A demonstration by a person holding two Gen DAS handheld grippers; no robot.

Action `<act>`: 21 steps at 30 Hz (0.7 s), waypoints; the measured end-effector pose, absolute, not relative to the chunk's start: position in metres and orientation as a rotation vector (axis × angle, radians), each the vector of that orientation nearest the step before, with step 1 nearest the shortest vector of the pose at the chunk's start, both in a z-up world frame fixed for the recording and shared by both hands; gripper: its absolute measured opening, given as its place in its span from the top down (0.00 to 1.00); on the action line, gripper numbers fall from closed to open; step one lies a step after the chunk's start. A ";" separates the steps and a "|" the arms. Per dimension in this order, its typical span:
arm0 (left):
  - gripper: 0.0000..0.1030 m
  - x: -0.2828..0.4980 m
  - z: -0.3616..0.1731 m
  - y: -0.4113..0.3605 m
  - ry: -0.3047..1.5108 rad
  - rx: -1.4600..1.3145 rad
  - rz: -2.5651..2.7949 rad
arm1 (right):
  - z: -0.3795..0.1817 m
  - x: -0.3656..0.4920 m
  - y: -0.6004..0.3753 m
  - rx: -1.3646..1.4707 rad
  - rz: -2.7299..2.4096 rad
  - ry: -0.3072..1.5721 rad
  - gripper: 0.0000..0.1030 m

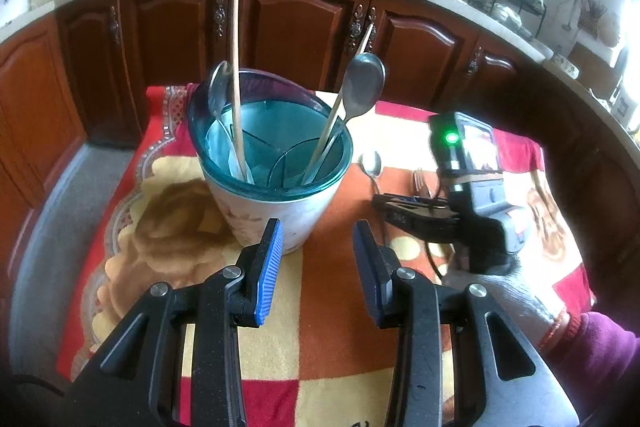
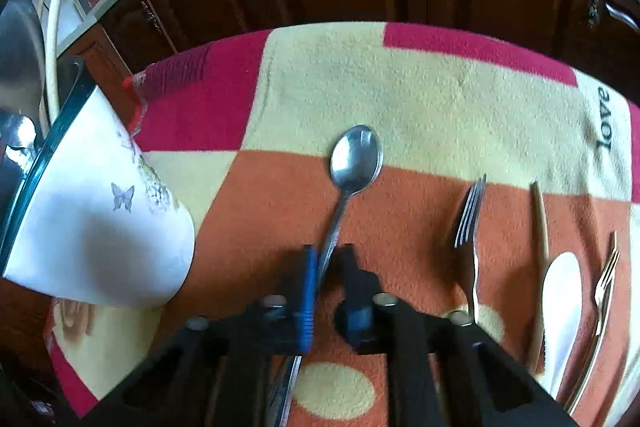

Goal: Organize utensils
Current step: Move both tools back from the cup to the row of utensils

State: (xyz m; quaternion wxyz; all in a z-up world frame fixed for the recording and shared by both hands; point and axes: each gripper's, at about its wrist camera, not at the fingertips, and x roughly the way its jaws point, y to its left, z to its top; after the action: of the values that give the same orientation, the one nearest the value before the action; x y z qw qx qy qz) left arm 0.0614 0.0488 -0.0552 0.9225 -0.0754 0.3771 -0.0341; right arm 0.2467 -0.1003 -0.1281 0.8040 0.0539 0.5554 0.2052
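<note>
A white utensil holder with a teal rim (image 1: pixel 276 163) stands on the blanket and holds two metal spoons (image 1: pixel 362 87) and wooden sticks (image 1: pixel 237 67). My left gripper (image 1: pixel 316 267) is open and empty just in front of it. My right gripper (image 2: pixel 328 287) straddles the handle of a metal spoon (image 2: pixel 354 159) lying on the blanket, jaws nearly closed around it; it also shows in the left wrist view (image 1: pixel 404 211). The holder (image 2: pixel 100 227) stands left of it.
A steel fork (image 2: pixel 470 223), a wooden stick (image 2: pixel 540 227), a white spoon (image 2: pixel 562 303) and a gold fork (image 2: pixel 604 287) lie to the right on the checked blanket (image 2: pixel 440 91). Brown cabinets (image 1: pixel 296 23) stand behind the table.
</note>
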 end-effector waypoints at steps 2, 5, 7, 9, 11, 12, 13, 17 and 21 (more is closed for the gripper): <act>0.66 0.059 -0.056 0.049 0.774 -0.157 -0.073 | -0.129 0.239 -0.113 0.189 0.465 1.211 0.94; 0.66 0.056 -0.058 0.046 0.778 -0.162 -0.085 | -0.130 0.213 -0.137 0.345 0.544 1.262 0.96; 0.66 0.054 -0.064 0.041 0.794 -0.164 -0.095 | -0.129 0.186 -0.148 0.385 0.596 1.283 0.96; 0.66 0.054 -0.074 0.035 0.824 -0.166 -0.111 | -0.127 0.153 -0.152 0.338 0.614 1.305 0.96; 0.66 0.054 -0.084 0.028 0.857 -0.174 -0.129 | -0.122 0.130 -0.155 0.352 0.649 1.316 0.96; 0.66 0.055 -0.091 0.025 0.879 -0.182 -0.132 | -0.121 0.116 -0.157 0.371 0.670 1.332 0.96; 0.66 0.056 -0.096 0.024 0.898 -0.186 -0.130 | -0.121 0.109 -0.160 0.378 0.672 1.337 0.96; 0.66 0.059 -0.100 0.023 0.919 -0.210 -0.114 | -0.105 0.111 -0.160 0.279 0.644 1.264 0.89; 0.66 0.058 -0.097 0.027 0.910 -0.222 -0.096 | -0.109 0.136 -0.140 0.175 0.610 1.232 0.63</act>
State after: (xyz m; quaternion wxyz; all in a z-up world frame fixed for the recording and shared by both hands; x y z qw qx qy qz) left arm 0.0582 0.0268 -0.0965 0.8913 -0.1072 0.4382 -0.0462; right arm 0.1363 -0.1403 -0.1085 0.7694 0.0805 0.5678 0.2814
